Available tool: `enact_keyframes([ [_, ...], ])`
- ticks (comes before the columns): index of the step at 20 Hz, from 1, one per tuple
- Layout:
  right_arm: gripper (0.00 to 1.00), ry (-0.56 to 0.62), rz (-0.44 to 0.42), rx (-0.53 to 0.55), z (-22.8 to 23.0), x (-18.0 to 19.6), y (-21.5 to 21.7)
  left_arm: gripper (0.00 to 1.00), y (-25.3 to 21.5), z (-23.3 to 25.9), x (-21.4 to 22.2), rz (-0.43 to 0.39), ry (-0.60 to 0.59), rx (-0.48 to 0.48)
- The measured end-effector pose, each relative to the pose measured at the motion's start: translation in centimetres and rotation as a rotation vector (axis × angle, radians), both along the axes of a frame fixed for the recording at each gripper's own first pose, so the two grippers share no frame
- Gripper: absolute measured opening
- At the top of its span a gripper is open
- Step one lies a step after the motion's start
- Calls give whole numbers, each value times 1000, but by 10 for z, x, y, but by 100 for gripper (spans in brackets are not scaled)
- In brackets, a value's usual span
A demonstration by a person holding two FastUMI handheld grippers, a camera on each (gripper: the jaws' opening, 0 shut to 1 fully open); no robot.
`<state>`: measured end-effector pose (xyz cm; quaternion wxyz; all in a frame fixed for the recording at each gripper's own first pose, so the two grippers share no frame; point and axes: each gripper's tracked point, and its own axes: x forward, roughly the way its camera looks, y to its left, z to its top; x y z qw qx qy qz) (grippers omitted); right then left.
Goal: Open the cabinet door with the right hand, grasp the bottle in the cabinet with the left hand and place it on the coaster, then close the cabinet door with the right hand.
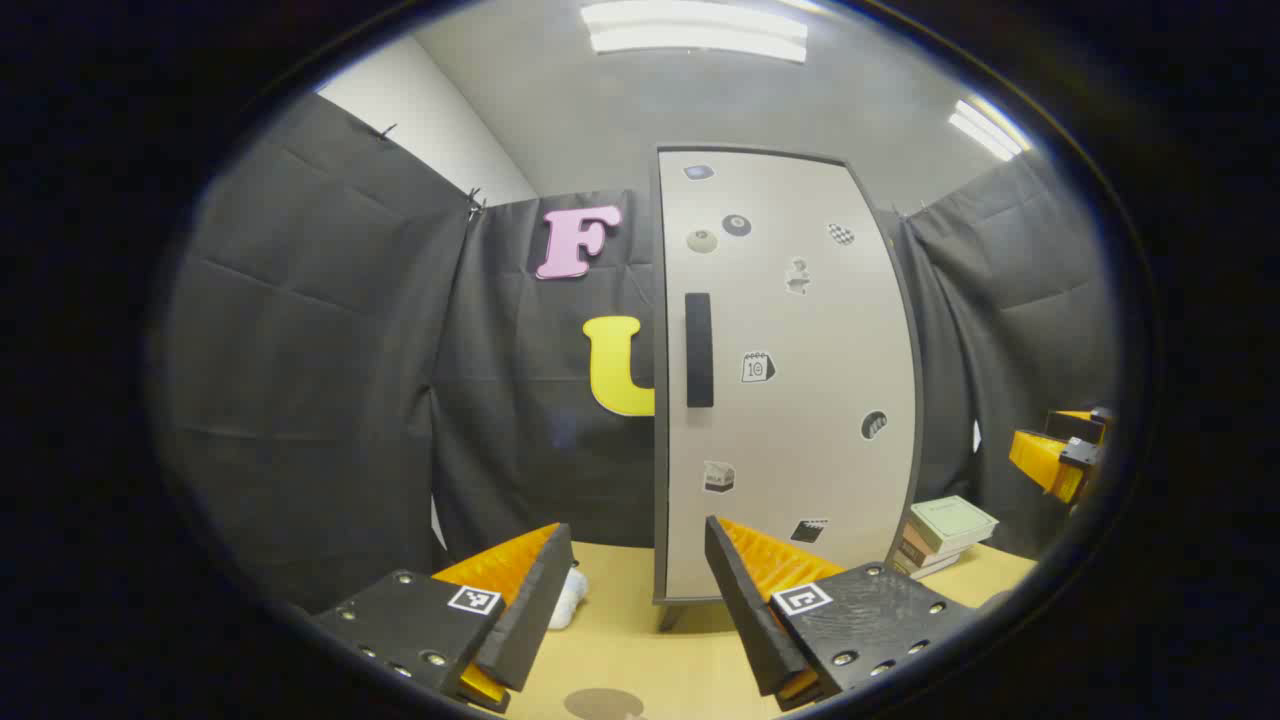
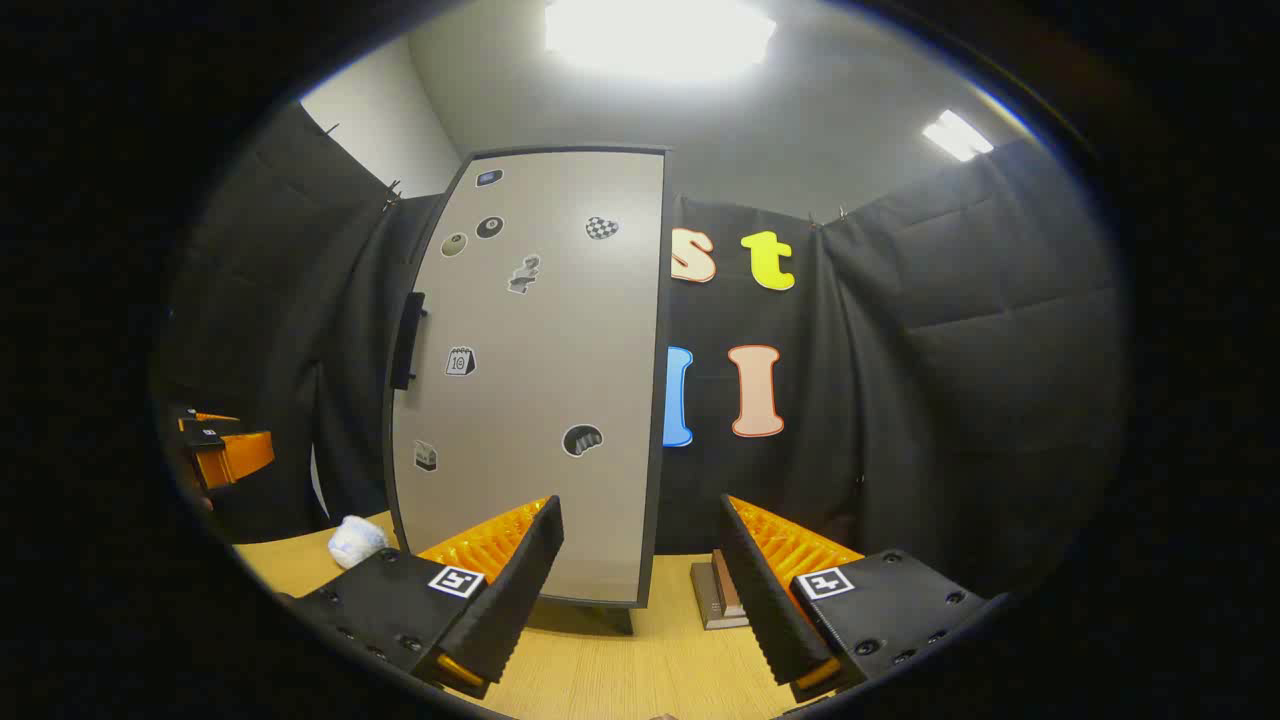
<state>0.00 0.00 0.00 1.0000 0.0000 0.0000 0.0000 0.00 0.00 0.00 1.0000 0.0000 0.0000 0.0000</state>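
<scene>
Black-draped booth, wooden table [image 1: 640, 640]. Tall cabinet [image 1: 790, 370] shut, handle [image 1: 699, 350] on its left edge, bottle presumably hidden inside. Coaster [image 1: 600, 703] near. Left gripper [image 1: 630, 600] and right gripper [image 2: 640, 580] gaping, empty. Risk: right gripper approaching hinge-side, missing handle.

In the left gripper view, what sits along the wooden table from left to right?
Crumpled white cloth → tall grey cabinet with stickered door → stack of books → the other tongs at the far right edge.
</scene>
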Motion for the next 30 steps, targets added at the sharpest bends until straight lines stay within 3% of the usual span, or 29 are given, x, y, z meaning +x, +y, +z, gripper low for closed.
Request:
enact_keyframes([
  [18, 97, -2, 12, 8, 1, 2, 6, 81, 5, 9, -2, 31, -33, 27],
  [24, 98, -5, 93, 15, 22, 19, 42, 81, 13, 5, 0, 80, -37, 57],
  [30, 98, -38, 189, 20, 62, 53, 91, 81, 29, 5, -2, 194, -18, 72],
])
